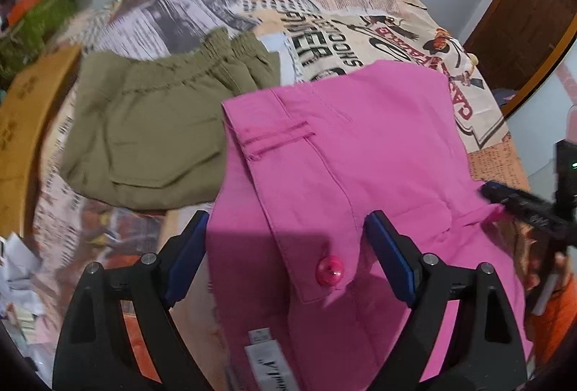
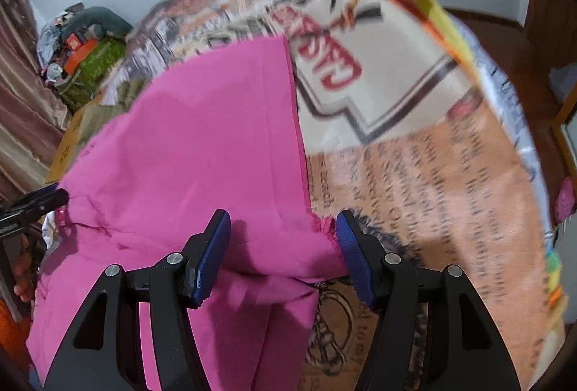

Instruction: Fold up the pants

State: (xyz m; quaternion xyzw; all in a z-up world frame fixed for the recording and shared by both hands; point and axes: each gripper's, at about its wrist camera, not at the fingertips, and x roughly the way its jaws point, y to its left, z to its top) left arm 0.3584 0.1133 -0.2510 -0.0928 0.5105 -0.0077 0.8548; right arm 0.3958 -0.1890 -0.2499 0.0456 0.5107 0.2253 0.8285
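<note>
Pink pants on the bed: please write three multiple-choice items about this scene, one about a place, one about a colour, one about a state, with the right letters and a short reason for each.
1. Where do the olive shorts lie relative to the pink pants in the left wrist view?
A. To their left
B. On top of them
C. To their right

2. What colour is the button on the pink pants' waistband?
A. White
B. Pink
C. Black

3. How do the fingers of the left gripper stand?
A. Shut on the shorts
B. Shut on nothing
C. Open, with pink fabric between them

Answers: 1 A, the shorts lie on the printed bedspread left of the pants. 2 B, the round button is pink like the fabric. 3 C, a wide gap shows between the blue pads.
</note>
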